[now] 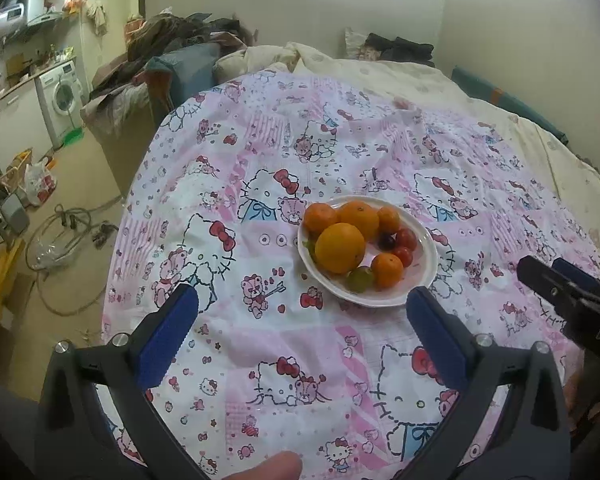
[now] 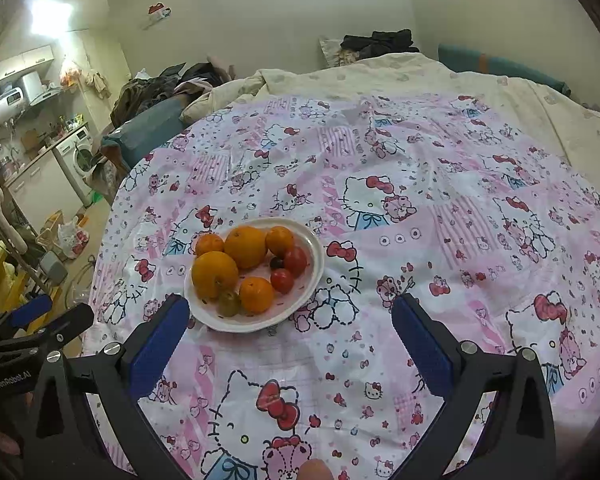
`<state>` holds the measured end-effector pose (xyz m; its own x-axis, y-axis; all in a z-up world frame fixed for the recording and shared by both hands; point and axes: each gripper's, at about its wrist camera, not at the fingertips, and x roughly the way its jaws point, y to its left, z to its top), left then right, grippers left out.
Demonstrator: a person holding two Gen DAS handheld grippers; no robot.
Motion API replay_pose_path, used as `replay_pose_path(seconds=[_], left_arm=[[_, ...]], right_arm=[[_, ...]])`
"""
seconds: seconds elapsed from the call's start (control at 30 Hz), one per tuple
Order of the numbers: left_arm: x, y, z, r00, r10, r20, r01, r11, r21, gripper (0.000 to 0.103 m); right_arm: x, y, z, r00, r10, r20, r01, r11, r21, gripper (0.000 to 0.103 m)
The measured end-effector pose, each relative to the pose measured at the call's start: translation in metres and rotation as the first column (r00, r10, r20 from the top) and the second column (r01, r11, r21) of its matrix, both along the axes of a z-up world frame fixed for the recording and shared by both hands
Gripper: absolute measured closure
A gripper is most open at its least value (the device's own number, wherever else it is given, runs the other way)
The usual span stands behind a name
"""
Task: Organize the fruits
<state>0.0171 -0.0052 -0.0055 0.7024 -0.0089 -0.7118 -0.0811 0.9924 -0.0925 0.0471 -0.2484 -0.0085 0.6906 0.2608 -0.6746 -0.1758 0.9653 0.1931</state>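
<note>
A white plate (image 1: 382, 303) (image 2: 256, 326) rests on a pink cartoon-cat cloth (image 1: 260, 344) over a bed. It holds two big oranges (image 1: 340, 248) (image 2: 215, 274), three mandarins (image 1: 387, 270) (image 2: 257, 294), two red tomatoes (image 1: 406, 238) (image 2: 296, 261), a dark grape (image 1: 387, 242) and a green fruit (image 1: 359, 279) (image 2: 229, 303). My left gripper (image 1: 303, 294) is open just short of the plate's near rim, holding nothing. My right gripper (image 2: 290, 304) is also open and holds nothing, its left fingertip (image 2: 176, 308) beside the rim. Each gripper shows at the edge of the other's view.
Beyond the cloth lies a cream duvet (image 1: 400, 72) with dark clothes (image 2: 380, 42) against the wall. The bed's left edge drops to a floor with cables (image 1: 68, 224), bags and a washing machine (image 1: 62, 96). A fingertip (image 1: 268, 468) shows at the bottom.
</note>
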Motion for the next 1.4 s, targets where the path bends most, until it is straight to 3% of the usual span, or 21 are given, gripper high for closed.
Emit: replay_pose_path(seconds=[1.4], left_arm=[[-0.0012,0.0004,0.0018,1.0,0.025,-0.001,-0.025,0.999,-0.019,0.0]], right_arm=[[-0.002,0.0084,0.0001,1.0,0.022,0.007,-0.022,0.999,-0.028,0.0]])
